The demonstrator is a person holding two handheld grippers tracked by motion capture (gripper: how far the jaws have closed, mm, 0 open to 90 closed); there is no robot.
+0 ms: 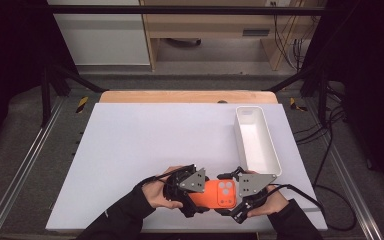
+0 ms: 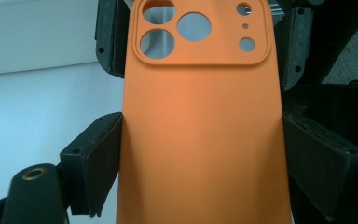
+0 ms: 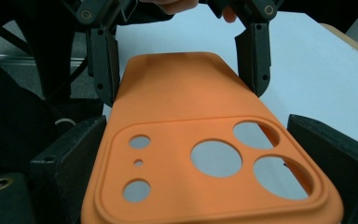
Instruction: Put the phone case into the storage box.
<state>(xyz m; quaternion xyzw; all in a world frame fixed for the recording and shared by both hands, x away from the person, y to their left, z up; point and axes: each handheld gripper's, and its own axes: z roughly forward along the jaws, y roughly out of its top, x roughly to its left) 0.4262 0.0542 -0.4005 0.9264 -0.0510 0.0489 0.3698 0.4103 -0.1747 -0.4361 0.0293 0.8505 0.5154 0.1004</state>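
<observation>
- The left gripper (image 1: 196,196), a black two-jaw tool with a grey three-cornered plate on top, is sitting at the near edge of the white tabletop (image 1: 145,145), held in the person's left hand (image 1: 161,194); its jaws are clamping the plain end of the orange, soft-looking phone case (image 1: 216,193), one pad pressing on each long edge in the left gripper view (image 2: 200,140).
- The phone case is lying level between the two tools, just above the tabletop near its front edge, back side up, with its raised camera panel (image 3: 214,163) and round cut-outs pointing toward the right gripper.
- The right gripper (image 1: 232,196), a matching black tool in the person's right hand (image 1: 266,201), is facing the left one; its jaws are standing at a middling width on either side of the camera end, the left pad seeming to touch the case's edge, the right pad showing a gap.
- The long white plastic bin (image 1: 256,141) is standing well apart at the table's right side.
</observation>
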